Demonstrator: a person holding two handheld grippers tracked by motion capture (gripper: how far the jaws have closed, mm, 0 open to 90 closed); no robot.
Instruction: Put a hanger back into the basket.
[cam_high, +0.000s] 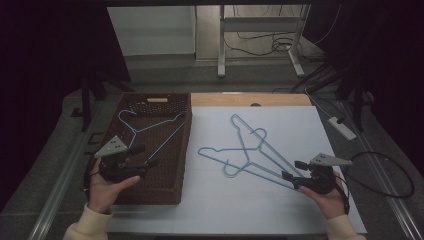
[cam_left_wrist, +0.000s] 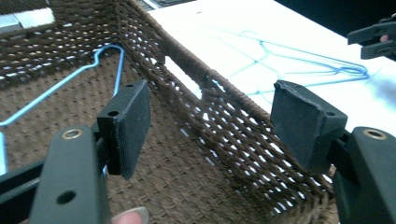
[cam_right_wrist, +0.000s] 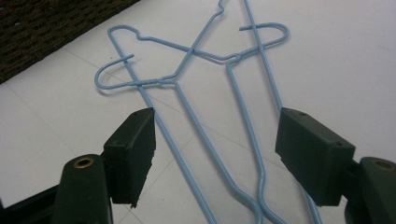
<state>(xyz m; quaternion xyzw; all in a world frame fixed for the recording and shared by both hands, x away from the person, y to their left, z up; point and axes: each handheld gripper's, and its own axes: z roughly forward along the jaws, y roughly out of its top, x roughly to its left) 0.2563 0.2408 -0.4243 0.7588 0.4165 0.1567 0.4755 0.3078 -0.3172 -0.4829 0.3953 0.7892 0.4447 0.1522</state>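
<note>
Surface: white sheet (cam_high: 280, 200) covering your table, dark room around it, cables on the floor at the far side.
Task things: two thin light-blue wire hangers (cam_high: 250, 150) lie crossed on the sheet, right of centre, their bottom corners near your right gripper (cam_high: 292, 170).
Handling: you can expect them to be light, springy and slick; being crossed, they may snag and lift together.
Where to grip: take one straight wire of the upper hanger, away from the crossing.
Right claw: spread, both pads empty, with the hanger wires running between them untouched.
Left claw: your left gripper (cam_high: 142, 155) hangs over the basket, spread wide and holding nothing.
Container: dark brown woven rectangular basket (cam_high: 170, 192) at the left holds one light-blue wire hanger (cam_high: 150, 127) lying flat, its hook toward the far left corner.
</note>
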